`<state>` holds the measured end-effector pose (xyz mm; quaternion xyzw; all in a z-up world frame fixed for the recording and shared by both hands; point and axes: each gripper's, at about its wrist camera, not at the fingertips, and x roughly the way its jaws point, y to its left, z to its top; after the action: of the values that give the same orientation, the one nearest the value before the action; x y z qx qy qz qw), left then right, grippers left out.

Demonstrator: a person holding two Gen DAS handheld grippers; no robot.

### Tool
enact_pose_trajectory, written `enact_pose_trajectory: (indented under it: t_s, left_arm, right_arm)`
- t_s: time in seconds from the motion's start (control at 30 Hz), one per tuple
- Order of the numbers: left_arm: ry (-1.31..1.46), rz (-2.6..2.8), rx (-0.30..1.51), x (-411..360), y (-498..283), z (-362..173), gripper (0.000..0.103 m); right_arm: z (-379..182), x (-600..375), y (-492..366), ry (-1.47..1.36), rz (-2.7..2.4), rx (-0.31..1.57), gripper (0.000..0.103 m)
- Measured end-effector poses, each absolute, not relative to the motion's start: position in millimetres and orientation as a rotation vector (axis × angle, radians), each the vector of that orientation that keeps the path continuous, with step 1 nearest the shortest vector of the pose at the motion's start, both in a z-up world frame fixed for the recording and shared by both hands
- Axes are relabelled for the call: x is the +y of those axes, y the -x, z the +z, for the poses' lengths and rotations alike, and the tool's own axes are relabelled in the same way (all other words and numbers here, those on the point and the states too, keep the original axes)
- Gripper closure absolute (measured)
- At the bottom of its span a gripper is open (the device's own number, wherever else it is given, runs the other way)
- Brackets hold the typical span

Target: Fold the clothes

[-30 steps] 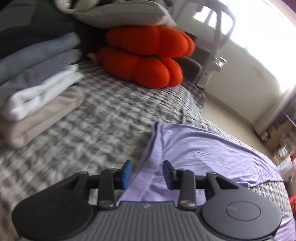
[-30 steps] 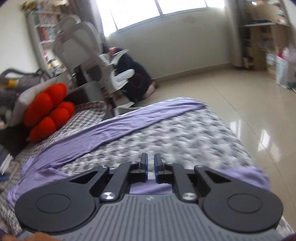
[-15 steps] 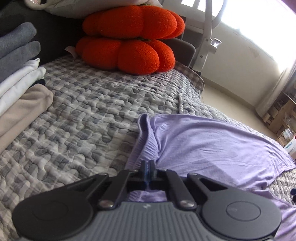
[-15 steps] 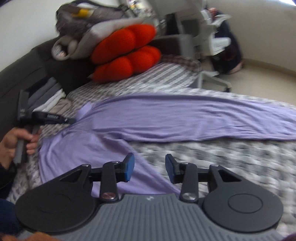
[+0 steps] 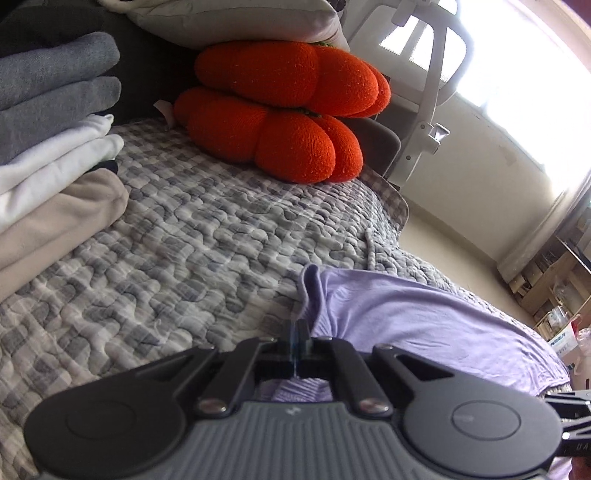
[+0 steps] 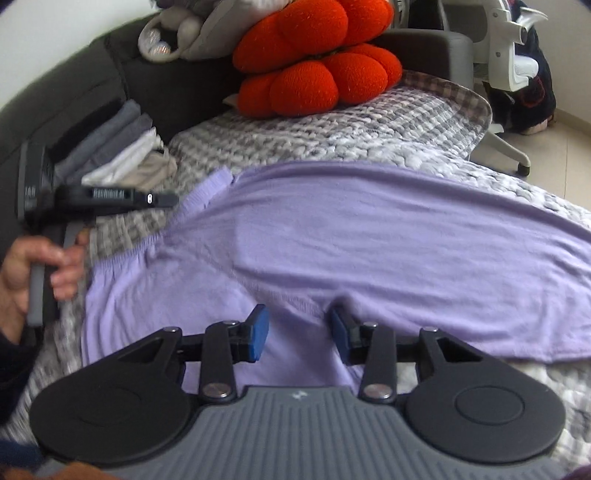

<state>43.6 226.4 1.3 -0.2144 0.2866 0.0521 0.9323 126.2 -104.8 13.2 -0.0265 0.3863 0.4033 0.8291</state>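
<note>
With the purple garment (image 6: 369,236) spread on the bed (image 5: 184,236), its waistband edge is pinched by the closed left gripper (image 5: 297,345) — the right gripper (image 6: 299,334) fingers stand apart, empty above the cloth, so bunching is risked if one layer is caught.

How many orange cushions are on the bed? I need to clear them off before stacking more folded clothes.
2. One orange cushion lies on the quilt at the bed's far end; the other is stacked on top of it. More may be hidden under the grey pillow.
</note>
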Motion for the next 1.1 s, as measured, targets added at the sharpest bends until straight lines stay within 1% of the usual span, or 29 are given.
enact_pose_trajectory:
  t_s: [0.07, 0.1, 0.2, 0.23, 0.4, 0.53, 0.57, 0.6, 0.63, 0.67, 0.7, 0.77, 0.8, 0.93, 1.0, 1.03, 1.1]
  left_arm:
    - [0.443, 0.099, 0.594, 225.6, -44.5, -0.6, 0.103]
    - [0.449, 0.097, 0.598, 225.6, -44.8, -1.3, 0.103]
    - [0.453, 0.103, 0.596, 225.1, -43.6, -0.9, 0.103]
    - [0.453, 0.104, 0.594, 224.8, -42.9, -0.6, 0.103]
    - [0.442, 0.095, 0.584, 220.5, -41.4, 3.2, 0.102]
    - [0.412, 0.087, 0.566, 217.7, -38.3, 9.6, 0.102]
    - [0.394, 0.086, 0.564, 216.0, -38.1, 10.9, 0.099]
    - [0.379, 0.084, 0.566, 214.5, -38.8, 11.3, 0.098]
    - [0.372, 0.079, 0.575, 213.6, -40.3, 10.3, 0.096]
    - [0.373, 0.071, 0.592, 213.3, -42.5, 7.9, 0.09]
    - [0.377, 0.063, 0.608, 213.2, -44.4, 5.5, 0.081]
    - [0.392, 0.055, 0.637, 213.5, -47.1, 0.6, 0.07]
    - [0.387, 0.061, 0.643, 213.1, -48.1, -0.7, 0.069]
    - [0.355, 0.098, 0.666, 211.5, -52.7, -8.1, 0.069]
    - [0.344, 0.106, 0.653, 210.5, -52.2, -11.3, 0.071]
    - [0.326, 0.116, 0.653, 208.7, -52.5, -10.7, 0.074]
    - [0.309, 0.132, 0.647, 207.2, -52.5, -10.7, 0.084]
  right_arm:
    - [13.9, -101.9, -131.0, 0.036, 0.833, 0.808, 0.061]
    - [13.8, -99.6, -132.0, 0.045, 0.812, 0.798, 0.064]
    - [12.2, -96.4, -133.9, 0.071, 0.767, 0.777, 0.081]
    - [12.1, -96.4, -134.1, 0.074, 0.76, 0.77, 0.085]
    - [11.3, -96.2, -135.1, 0.092, 0.73, 0.732, 0.095]
    - [10.6, -96.1, -135.9, 0.105, 0.705, 0.701, 0.095]
    - [10.2, -96.4, -136.3, 0.106, 0.7, 0.695, 0.095]
    - [9.0, -98.0, -137.4, 0.096, 0.699, 0.697, 0.098]
    - [7.7, -99.5, -138.5, 0.086, 0.699, 0.698, 0.1]
    - [6.4, -101.1, -139.7, 0.076, 0.698, 0.699, 0.1]
    - [5.4, -102.3, -140.6, 0.069, 0.697, 0.699, 0.1]
    - [5.4, -101.6, -140.8, 0.076, 0.691, 0.687, 0.1]
    - [3.7, -101.1, -141.2, 0.076, 0.693, 0.682, 0.1]
    - [-1.7, -103.2, -142.2, 0.049, 0.706, 0.659, 0.1]
    - [-3.3, -106.8, -142.8, 0.022, 0.714, 0.653, 0.1]
    - [-3.7, -108.4, -143.0, 0.011, 0.719, 0.651, 0.1]
    - [-1.6, -110.3, -143.3, 0.015, 0.722, 0.652, 0.1]
